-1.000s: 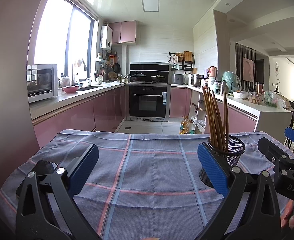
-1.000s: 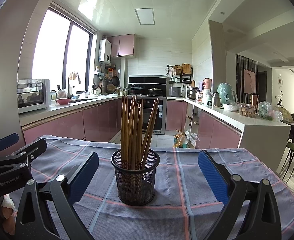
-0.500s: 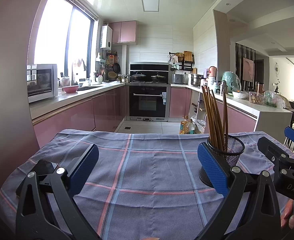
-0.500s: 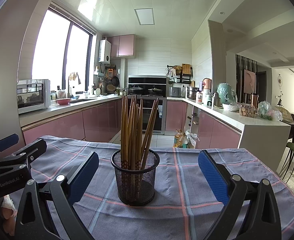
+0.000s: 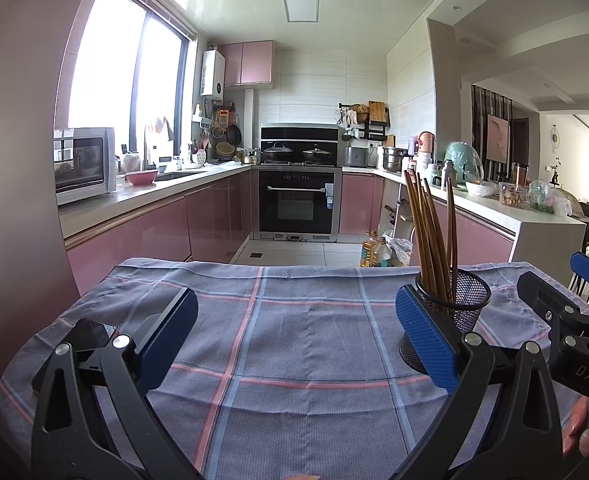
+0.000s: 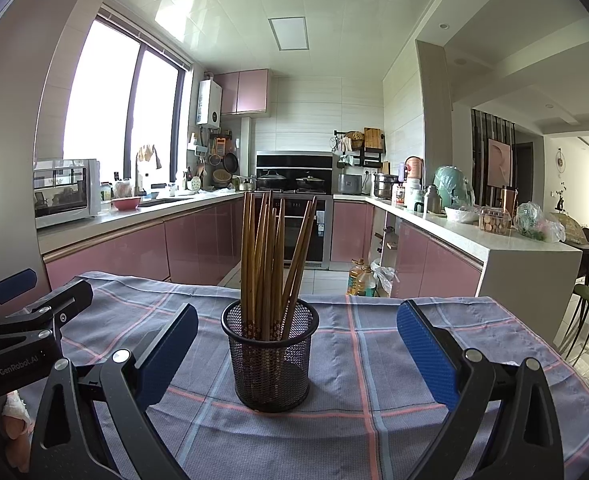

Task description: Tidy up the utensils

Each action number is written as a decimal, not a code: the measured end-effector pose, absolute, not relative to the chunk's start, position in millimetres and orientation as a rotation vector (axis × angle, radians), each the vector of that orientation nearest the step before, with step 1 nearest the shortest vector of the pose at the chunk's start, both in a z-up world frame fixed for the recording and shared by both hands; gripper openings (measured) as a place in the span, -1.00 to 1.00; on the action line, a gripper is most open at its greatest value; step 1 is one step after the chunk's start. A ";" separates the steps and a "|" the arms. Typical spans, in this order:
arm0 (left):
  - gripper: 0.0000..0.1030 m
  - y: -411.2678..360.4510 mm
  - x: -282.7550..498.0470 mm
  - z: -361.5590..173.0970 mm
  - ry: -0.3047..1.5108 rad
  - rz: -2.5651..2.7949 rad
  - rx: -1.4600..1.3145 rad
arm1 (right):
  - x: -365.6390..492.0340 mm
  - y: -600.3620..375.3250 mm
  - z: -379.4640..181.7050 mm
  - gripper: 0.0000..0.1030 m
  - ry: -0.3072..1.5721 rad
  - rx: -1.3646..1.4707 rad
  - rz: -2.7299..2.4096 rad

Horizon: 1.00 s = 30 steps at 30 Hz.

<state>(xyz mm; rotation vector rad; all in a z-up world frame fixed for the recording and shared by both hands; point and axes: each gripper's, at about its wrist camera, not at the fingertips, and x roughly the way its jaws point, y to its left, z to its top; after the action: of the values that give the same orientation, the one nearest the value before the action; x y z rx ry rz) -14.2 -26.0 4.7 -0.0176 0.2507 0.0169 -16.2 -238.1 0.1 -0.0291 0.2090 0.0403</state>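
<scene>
Chopsticks (image 6: 272, 264) upright in mesh cup (image 6: 270, 356), centre frame, dead ahead of right gripper (image 6: 294, 352), jaws spread wide, empty. Left gripper (image 5: 294, 336) likewise spread and empty, cup off at its right edge, so right nearer.

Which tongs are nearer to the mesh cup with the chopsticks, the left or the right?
Right. The right tongs are open and point straight at the mesh cup, which stands between the two fingers' lines. The left tongs, also open, face bare cloth; the cup is off to their right.
</scene>
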 end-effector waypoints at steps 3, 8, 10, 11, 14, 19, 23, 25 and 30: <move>0.89 -25.8 -13.8 5.6 0.252 0.016 -0.017 | -16.4 -237.8 -0.3 0.87 0.210 -0.028 0.040; 0.89 -25.7 -13.7 5.8 0.252 0.016 -0.019 | -16.5 -237.8 -0.3 0.87 0.210 -0.029 0.039; 0.89 -25.9 -14.1 5.6 0.253 0.016 -0.018 | -16.5 -237.9 -0.2 0.87 0.208 -0.026 0.040; 0.89 -26.1 -14.5 5.5 0.253 0.017 -0.018 | -16.8 -237.8 -0.4 0.87 0.207 -0.026 0.039; 0.89 -26.3 -15.1 5.5 0.251 0.016 -0.017 | -17.0 -237.6 -0.7 0.87 0.208 -0.027 0.038; 0.89 -27.0 -15.2 5.1 0.253 0.016 -0.017 | -17.7 -236.7 -0.4 0.87 0.207 -0.029 0.036; 0.89 -27.1 -15.5 5.1 0.253 0.015 -0.017 | -17.7 -236.3 -0.4 0.87 0.207 -0.028 0.037; 0.89 -28.3 -16.8 4.6 0.253 0.014 -0.016 | -17.7 -236.4 -0.4 0.87 0.207 -0.027 0.037; 0.89 -30.0 -18.4 4.7 0.255 0.013 -0.015 | -17.6 -235.9 -0.1 0.87 0.207 -0.026 0.037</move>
<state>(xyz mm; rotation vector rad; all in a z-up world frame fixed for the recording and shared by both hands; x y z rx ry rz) -18.4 -30.0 4.7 -0.0153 0.2548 0.0126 -17.6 -235.9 -0.1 -0.0261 0.2071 0.0370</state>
